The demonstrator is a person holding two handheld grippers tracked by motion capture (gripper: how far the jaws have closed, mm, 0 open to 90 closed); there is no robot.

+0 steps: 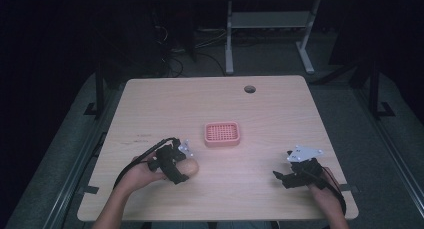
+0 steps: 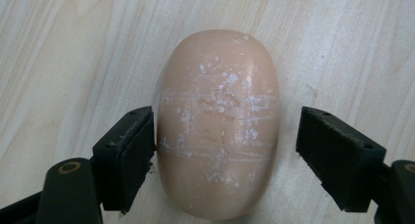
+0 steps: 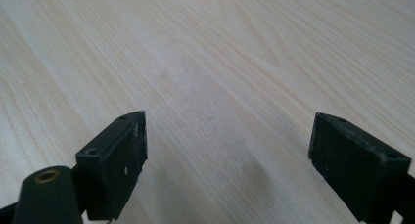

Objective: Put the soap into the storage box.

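Now the left tongs (image 2: 225,145) straddle the peach soap bar (image 2: 218,126) lying on the worktop (image 1: 270,114), one jaw touching, the other apart. Right tongs (image 3: 227,160) gape wide, idle. Next: squeeze, then lift toward the pink soap dish (image 1: 222,134) farther right.

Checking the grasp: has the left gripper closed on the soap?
Open. One pad touches the soap; the other stands apart from it.

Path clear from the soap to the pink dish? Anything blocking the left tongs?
Nothing visible in the way. The left tongs straddle the soap, open: one jaw is at its side, the other a gap away. Between the soap and the pink dish there is bare table. The right tongs sit off to the side.
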